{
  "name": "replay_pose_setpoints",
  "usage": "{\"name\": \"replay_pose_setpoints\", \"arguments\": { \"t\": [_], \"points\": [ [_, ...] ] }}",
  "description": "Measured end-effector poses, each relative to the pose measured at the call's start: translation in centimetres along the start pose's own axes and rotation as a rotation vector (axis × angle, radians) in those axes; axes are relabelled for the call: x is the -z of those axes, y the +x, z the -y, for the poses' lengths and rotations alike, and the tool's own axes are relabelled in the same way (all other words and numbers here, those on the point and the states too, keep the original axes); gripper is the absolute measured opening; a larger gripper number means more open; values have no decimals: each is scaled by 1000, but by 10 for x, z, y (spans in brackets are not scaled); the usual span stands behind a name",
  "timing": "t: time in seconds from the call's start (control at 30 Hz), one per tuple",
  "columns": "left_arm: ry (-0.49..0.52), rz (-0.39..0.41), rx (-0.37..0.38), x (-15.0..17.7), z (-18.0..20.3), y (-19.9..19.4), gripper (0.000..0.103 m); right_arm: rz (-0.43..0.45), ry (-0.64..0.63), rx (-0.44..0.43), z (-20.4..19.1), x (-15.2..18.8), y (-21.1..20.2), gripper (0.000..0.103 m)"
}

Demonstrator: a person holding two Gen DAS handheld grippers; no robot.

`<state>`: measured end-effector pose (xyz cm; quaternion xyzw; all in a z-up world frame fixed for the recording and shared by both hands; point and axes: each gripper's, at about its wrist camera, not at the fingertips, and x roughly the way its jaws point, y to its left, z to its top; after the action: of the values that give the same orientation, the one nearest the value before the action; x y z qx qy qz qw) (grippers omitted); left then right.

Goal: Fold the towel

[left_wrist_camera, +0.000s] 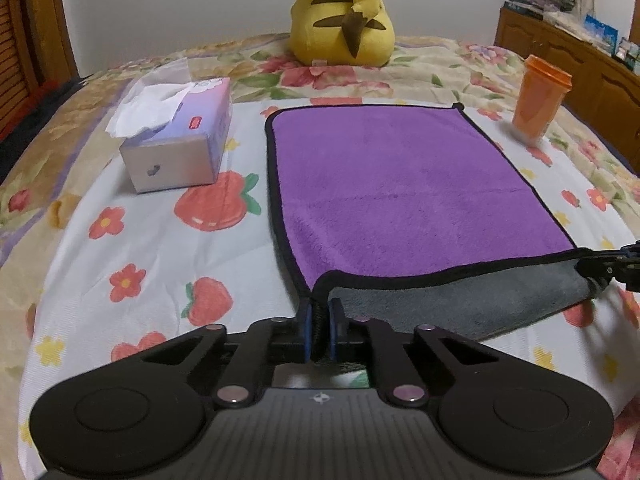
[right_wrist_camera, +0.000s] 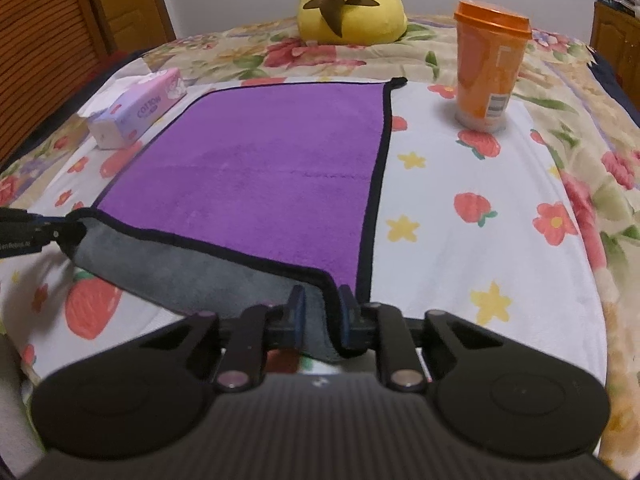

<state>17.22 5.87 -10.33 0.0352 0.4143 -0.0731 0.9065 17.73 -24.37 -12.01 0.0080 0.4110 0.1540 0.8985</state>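
- The purple towel (left_wrist_camera: 400, 184) with black trim lies flat at the centre of both views on a flower-and-strawberry bedsheet (left_wrist_camera: 140, 248); its near edge is lifted off the sheet, grey underside (left_wrist_camera: 460, 304) showing
- The left gripper (left_wrist_camera: 319, 330), at the bottom centre of its own view, is clamped on the towel's near left corner; black trim sits pinched between its blue pads
- The right gripper (right_wrist_camera: 322, 320), at the bottom centre of its own view, pinches the near right corner; the grey fabric folds between its fingers
- A tissue box (left_wrist_camera: 180, 140) sits left of the towel, apart from it; an orange cup (right_wrist_camera: 490, 68) stands upright to the right; a yellow plush toy (left_wrist_camera: 344, 12) sits at the top centre, beyond the far edge
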Motion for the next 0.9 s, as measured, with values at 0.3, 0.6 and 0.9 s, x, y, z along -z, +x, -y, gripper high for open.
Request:
{"name": "replay_pose_setpoints", "arguments": {
  "t": [0.3, 0.6, 0.9],
  "points": [
    [33, 46, 18, -2, 8, -8, 8, 34, -22, -9, -1, -4, -3, 5],
    [20, 108, 20, -9, 8, -19, 8, 90, -23, -34, 0, -13, -7, 5],
    [2, 167, 21, -15, 7, -29, 8, 139, -21, -57, 4, -24, -11, 5]
  ]
}}
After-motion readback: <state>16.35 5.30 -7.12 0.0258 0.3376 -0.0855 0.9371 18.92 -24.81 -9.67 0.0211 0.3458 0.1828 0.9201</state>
